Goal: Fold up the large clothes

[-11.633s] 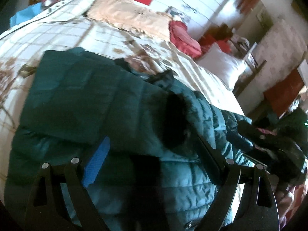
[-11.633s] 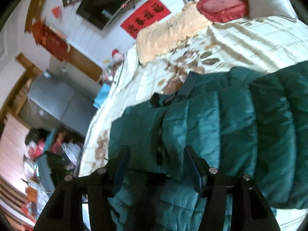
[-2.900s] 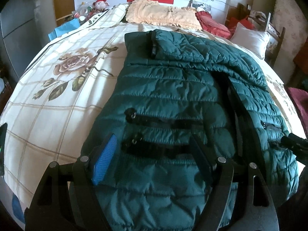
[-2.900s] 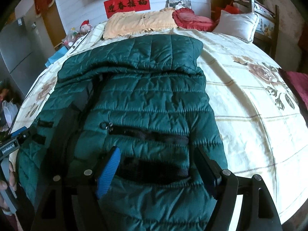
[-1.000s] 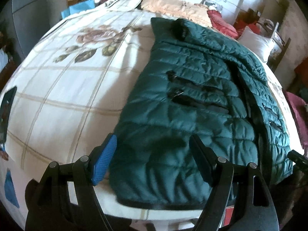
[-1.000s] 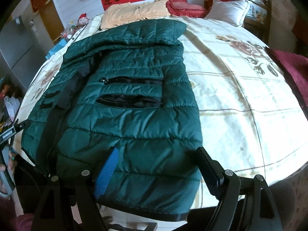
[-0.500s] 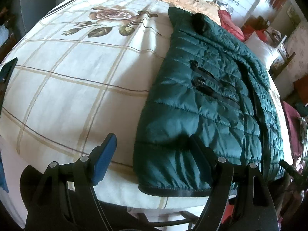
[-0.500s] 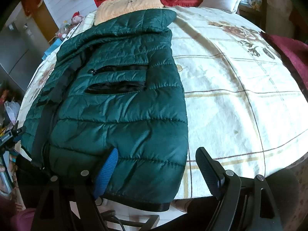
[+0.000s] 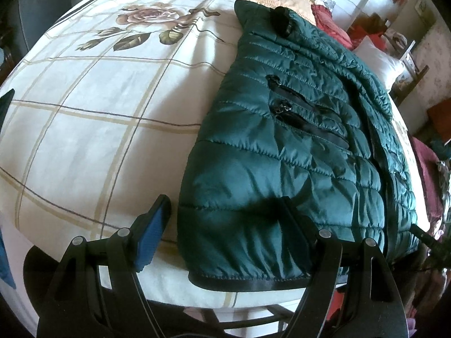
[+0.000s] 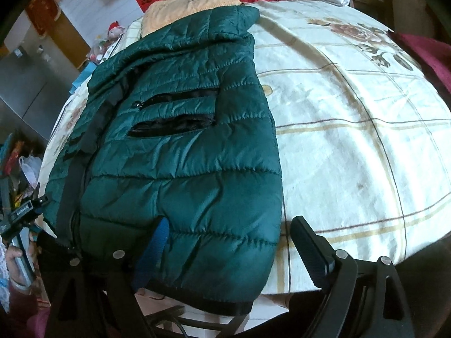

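A dark green quilted puffer jacket lies flat on the bed, hem toward me at the near edge, sleeves folded in, two black pocket zippers showing. It also shows in the right wrist view. My left gripper is open and empty; it straddles the jacket's left hem corner, just above it. My right gripper is open and empty over the right hem corner, its blue-padded finger above the fabric and the other finger over the sheet.
The bed has a cream checked sheet with rose prints. Pillows and a folded orange blanket lie at the head. The other gripper's handle shows at the left. Furniture stands around the bed.
Both grippers have drawn back toward the foot of the bed and apart, the left to the jacket's left hem corner, the right to its right hem corner. The jacket has not moved.
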`<action>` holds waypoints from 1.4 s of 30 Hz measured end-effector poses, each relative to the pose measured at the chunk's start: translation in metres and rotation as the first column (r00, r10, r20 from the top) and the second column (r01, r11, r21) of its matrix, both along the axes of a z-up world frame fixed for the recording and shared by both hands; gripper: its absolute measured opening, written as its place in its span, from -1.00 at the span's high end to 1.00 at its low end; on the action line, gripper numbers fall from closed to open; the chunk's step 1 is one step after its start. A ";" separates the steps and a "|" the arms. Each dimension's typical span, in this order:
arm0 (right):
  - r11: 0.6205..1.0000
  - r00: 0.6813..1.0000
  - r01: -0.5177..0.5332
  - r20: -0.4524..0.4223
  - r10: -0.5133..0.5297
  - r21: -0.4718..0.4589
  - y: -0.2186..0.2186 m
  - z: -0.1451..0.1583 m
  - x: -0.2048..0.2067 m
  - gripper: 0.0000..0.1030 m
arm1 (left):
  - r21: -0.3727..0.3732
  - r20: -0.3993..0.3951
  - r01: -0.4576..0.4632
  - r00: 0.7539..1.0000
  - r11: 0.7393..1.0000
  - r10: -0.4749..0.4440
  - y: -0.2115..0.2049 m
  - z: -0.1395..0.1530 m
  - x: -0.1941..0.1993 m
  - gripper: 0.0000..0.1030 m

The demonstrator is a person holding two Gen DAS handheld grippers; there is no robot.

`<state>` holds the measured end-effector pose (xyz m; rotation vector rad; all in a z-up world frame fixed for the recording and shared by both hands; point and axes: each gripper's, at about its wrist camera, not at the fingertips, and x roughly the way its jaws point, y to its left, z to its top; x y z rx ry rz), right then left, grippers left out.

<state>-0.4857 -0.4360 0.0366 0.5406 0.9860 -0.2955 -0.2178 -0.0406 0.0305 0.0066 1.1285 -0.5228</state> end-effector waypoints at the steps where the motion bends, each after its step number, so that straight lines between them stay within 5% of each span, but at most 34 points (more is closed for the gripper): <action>1: 1.000 1.000 -0.008 0.007 0.008 0.012 0.000 0.000 0.001 -0.68 | -0.002 0.001 0.000 1.000 1.000 0.000 0.000 0.000 0.000 -0.52; 15: 0.982 0.994 -0.070 0.095 0.054 0.174 -0.005 -0.002 0.006 -0.74 | -0.045 -0.046 0.081 0.995 0.996 -0.083 -0.016 0.000 0.004 -0.68; 22: 0.974 0.985 -0.149 0.107 0.132 0.169 0.000 -0.001 0.013 -0.74 | -0.056 -0.044 0.125 0.991 0.991 -0.128 -0.018 0.000 0.000 -0.68; 25: 0.973 0.982 -0.178 0.093 0.166 0.145 0.000 -0.001 0.013 -0.61 | -0.062 -0.047 0.108 0.993 0.992 -0.111 -0.017 0.000 0.001 -0.71; 30: 0.971 0.981 -0.184 0.089 0.172 0.153 -0.006 -0.001 0.011 0.00 | 0.004 -0.041 0.141 0.989 0.990 -0.141 -0.029 -0.001 -0.002 -0.77; 35: 0.959 0.977 -0.196 0.120 0.174 0.206 -0.013 -0.006 0.006 0.03 | -0.005 -0.066 0.175 0.982 0.985 -0.175 -0.028 -0.002 0.001 -0.78; 39: 0.957 0.973 -0.194 0.166 0.160 0.216 -0.011 -0.007 0.008 -0.14 | 0.006 -0.072 0.177 0.982 0.984 -0.176 -0.031 -0.002 0.002 -0.79; 41: 0.961 0.973 -0.202 0.154 0.174 0.188 -0.007 -0.006 0.012 -0.14 | 0.010 -0.063 0.181 0.982 0.983 -0.180 -0.031 -0.001 0.001 -0.65; 42: 0.962 0.972 -0.205 0.151 0.179 0.178 -0.004 -0.006 0.014 0.02 | 0.008 -0.053 0.177 0.983 0.984 -0.176 -0.030 0.001 0.001 -0.33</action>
